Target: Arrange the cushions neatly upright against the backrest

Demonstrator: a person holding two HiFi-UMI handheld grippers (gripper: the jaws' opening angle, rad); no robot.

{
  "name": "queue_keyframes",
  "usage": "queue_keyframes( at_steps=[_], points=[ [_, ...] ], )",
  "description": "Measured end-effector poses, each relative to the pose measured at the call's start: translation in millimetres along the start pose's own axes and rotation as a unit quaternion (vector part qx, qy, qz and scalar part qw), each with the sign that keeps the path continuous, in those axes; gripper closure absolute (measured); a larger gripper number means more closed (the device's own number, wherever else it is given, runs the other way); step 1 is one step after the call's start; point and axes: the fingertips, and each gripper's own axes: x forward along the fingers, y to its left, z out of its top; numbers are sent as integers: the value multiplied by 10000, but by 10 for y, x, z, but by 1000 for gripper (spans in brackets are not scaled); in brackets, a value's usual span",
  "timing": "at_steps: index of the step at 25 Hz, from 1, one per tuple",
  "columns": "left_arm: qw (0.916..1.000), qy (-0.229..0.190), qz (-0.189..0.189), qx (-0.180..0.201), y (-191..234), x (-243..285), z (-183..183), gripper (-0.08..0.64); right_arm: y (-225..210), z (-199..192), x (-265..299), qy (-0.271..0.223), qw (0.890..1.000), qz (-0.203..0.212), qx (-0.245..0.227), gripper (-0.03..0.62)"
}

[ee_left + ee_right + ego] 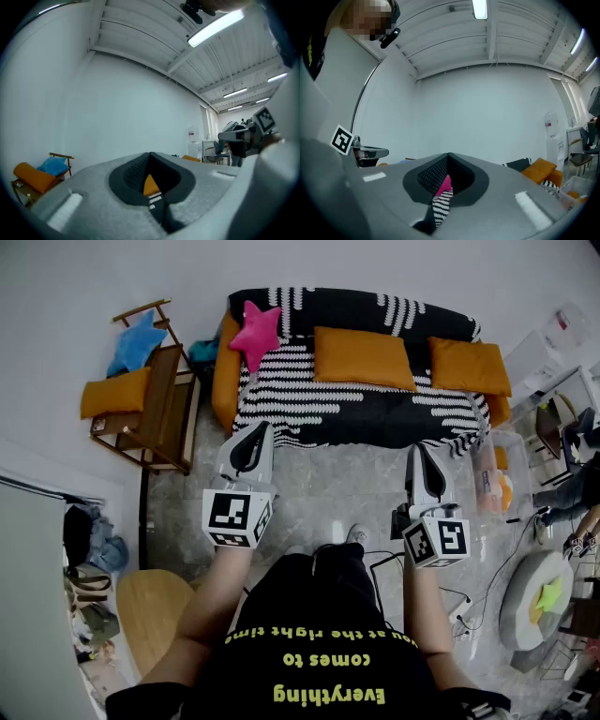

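Observation:
A sofa [375, 418] under a black-and-white striped cover stands ahead of me. A pink star cushion [255, 332] leans upright at the left end of its backrest. An orange cushion [364, 357] leans against the backrest in the middle, and a second orange cushion [469, 367] at the right. My left gripper [255, 434] is over the floor in front of the sofa's left part, shut and empty. My right gripper [415, 454] is in front of the sofa's right part, also shut and empty. The right gripper view shows the pink star cushion [444, 183] through the jaws' gap.
At the left stands a wooden chair [164, 409] with an orange cushion [114, 393] and a blue star cushion [136, 341] on it. A clear plastic box [492, 474] sits by the sofa's right end. Cables [469, 601] lie on the floor at the right, and a round wooden table [150, 615] stands lower left.

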Motion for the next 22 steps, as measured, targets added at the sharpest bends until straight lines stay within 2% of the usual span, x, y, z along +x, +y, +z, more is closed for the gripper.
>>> queue_keyframes(
  at_steps=[7,13,22],
  points=[
    [10000,-23,-8,-29,-15,-116,2,558,30,71,-181,-195,9996,-33,205,581],
    [10000,-9,4,-89,-37,-123,-46,558,65,59,-237,-144,9998,49,84,581],
    [9998,149,52,-144,18,179,-117,558,-104,-55,66,-21,9996,105,279,581]
  ],
)
